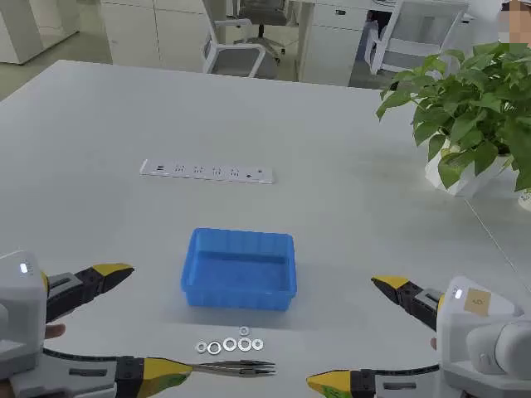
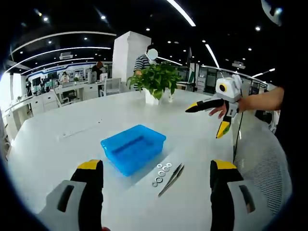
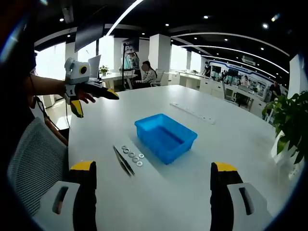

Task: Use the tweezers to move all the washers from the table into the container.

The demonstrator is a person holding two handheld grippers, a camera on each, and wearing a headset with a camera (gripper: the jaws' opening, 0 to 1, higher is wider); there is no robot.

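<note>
**Six washers (image 1: pixel 230 343) loose on the tabletop (image 1: pixel 332 149), both tools released**

White tabletop, wide, with a rounded edge. A potted plant (image 1: pixel 469 108) in a white pot stands at the far right. The blue container (image 1: pixel 236 297) is an open-topped rectangular tub. It sits mid-tabletop, between the two tools and a bit farther out. A white power strip (image 1: pixel 206 172) lies flat beyond it, well apart.

Left tool (image 1: pixel 160 319) hovers near left with its yellow-tipped jaws spread wide and nothing between them. Right tool (image 1: pixel 341 331) hovers near right, also spread wide and holding nothing. Each gripper view catches the other tool up in the air off to the side, with a hand on it.

The tweezers (image 1: pixel 236 365) lie flat on the tabletop just on the near side of the washers. In the left gripper view they lie ahead of its jaws, apart from both.

Five of the washers sit in a short row. The sixth is just behind the row, on the container side. All six are just in front of the container's near wall, not touching it.
</note>
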